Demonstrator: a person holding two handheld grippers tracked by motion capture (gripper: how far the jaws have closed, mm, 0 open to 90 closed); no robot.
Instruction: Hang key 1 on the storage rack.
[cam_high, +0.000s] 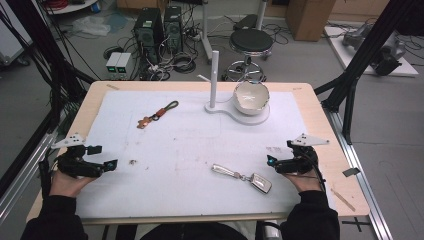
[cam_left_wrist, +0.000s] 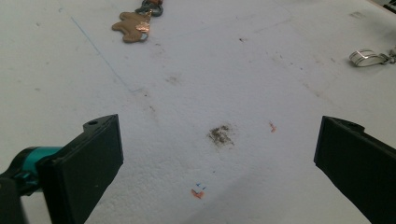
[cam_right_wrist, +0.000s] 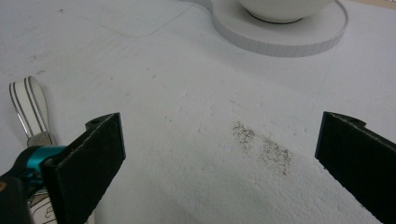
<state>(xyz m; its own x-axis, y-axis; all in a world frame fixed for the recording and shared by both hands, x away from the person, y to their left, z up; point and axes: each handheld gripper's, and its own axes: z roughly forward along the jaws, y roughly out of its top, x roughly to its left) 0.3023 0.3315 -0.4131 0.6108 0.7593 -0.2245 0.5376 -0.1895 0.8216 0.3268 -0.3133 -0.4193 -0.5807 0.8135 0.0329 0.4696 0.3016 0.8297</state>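
The white mat (cam_high: 165, 145) covers most of the table (cam_high: 320, 115), and both grippers rest at its near edge with jaws spread wide and nothing between them. At the far side a white stand (cam_high: 216, 102) with an upright post carries a white bowl (cam_high: 251, 96). The silver key fob (cam_high: 242, 177) lies just beside the right gripper (cam_high: 274, 162), toward the middle of the table, its long axis slanting across the mat with the strap end farther from that gripper. The right hand is clearly nearer. The left gripper (cam_high: 107, 164) sits well apart, the brown leather keychain (cam_high: 157, 115) ahead of it. Nothing blocks the path.
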